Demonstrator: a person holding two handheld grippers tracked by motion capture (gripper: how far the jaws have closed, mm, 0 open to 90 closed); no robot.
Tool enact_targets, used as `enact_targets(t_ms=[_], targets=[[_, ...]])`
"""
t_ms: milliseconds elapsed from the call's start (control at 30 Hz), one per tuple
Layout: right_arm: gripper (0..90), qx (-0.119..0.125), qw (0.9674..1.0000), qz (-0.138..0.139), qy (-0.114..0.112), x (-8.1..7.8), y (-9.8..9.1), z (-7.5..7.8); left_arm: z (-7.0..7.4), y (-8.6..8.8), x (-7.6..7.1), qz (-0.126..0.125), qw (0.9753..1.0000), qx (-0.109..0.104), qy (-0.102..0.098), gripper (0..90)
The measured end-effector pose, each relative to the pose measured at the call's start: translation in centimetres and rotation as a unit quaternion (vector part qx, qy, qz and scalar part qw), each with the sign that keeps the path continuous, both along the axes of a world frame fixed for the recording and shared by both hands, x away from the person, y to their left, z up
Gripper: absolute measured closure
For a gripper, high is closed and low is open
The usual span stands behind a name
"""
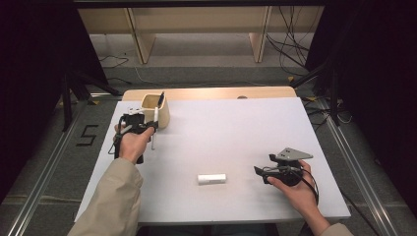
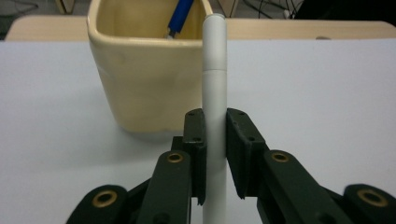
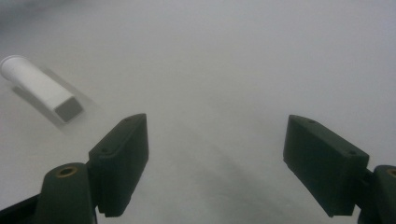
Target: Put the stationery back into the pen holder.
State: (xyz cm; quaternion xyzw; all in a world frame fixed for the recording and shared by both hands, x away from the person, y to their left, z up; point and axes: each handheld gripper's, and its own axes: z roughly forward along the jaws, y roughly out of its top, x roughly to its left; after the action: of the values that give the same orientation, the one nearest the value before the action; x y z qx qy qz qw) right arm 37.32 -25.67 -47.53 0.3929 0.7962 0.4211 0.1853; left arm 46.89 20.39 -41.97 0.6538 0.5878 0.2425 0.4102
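Nearest the front edge of the white counter (image 1: pixel 236 128): right gripper (image 1: pixel 261 173) on the right side, resting low in the right hand (image 1: pixel 295 189), fingers (image 3: pixel 122 158) spread wide w/ nothing between them. Pointing left toward a short white tube (image 1: pixel 212 178) lying flat mid-counter, near but apart from it. Same tube in the right gripper view (image 3: pixel 39 88), upper left, squared-off grey end facing the cam.

Further back, left side: left hand (image 1: pixel 132 143), beige sleeve (image 1: pixel 110 201) coming in from the bottom. Left gripper (image 1: pixel 154 125) clamped tight on a white pen (image 1: pixel 154 129), held upright, lower tip hanging below the fingers toward the counter. Close-up in the left gripper view: fingers (image 2: pixel 195 140) pressed on both sides of the pen barrel (image 2: pixel 215 93), cap end sticking up above them.

Just behind the pen: cream square cup (image 1: pixel 156 109) at the back-left of the counter, pen right beside its near-right corner but outside it, can't tell if touching. Already inside the cup: a blue pen (image 2: pixel 180 16) leaning on the rim, seen as a dark stick in the high view (image 1: pixel 161 99).

Past that: wooden edge (image 1: pixel 211 93) behind the white top, then floor w/ cables.
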Motion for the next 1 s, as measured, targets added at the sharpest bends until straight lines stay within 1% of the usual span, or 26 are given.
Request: enact_targets(t_ms=[67,167,200,233,400,467,567,667,800,1000], targets=[[23.2,-0.001,1.0000,0.001,0.000,0.0,0.0,0.0,0.2,0.1,0.0,0.001,0.9998,0.002,-0.018,78.3],[23.1,-0.001,1.0000,0.002,0.000,0.0,0.0,0.0,0.4,0.2,0.0,0.007,0.9991,-0.005,-0.043,78.3],[23.1,-0.001,1.0000,0.001,0.000,0.0,0.0,0.0,0.5,0.2,0.0,0.007,0.9988,-0.003,-0.048,78.4],[23.2,-0.001,1.0000,0.001,0.000,0.0,0.0,0.0,0.6,0.2,0.0,0.009,0.9983,-0.005,-0.057,78.3],[23.1,-0.001,1.0000,0.000,0.000,0.0,0.0,0.0,1.0,0.5,0.1,0.014,0.9965,0.000,-0.082,78.3],[23.1,-0.001,1.0000,0.000,0.000,0.0,0.0,0.0,1.2,0.7,0.3,0.017,0.9955,-0.003,-0.093,78.3],[23.1,-0.001,1.0000,0.001,0.000,0.0,0.0,0.0,1.5,0.9,0.4,0.019,0.9944,0.002,-0.104,78.3],[23.2,0.000,1.0000,0.000,0.000,0.0,0.0,0.0,1.8,0.9,0.6,0.019,0.9936,0.000,-0.112,78.3],[23.1,-0.001,1.0000,0.001,0.000,0.0,0.0,0.0,2.0,0.9,0.8,0.017,0.9925,0.004,-0.121,78.3],[23.1,0.000,1.0000,-0.001,0.000,0.0,0.0,0.0,2.5,1.1,1.4,0.015,0.9904,0.001,-0.137,78.3]])
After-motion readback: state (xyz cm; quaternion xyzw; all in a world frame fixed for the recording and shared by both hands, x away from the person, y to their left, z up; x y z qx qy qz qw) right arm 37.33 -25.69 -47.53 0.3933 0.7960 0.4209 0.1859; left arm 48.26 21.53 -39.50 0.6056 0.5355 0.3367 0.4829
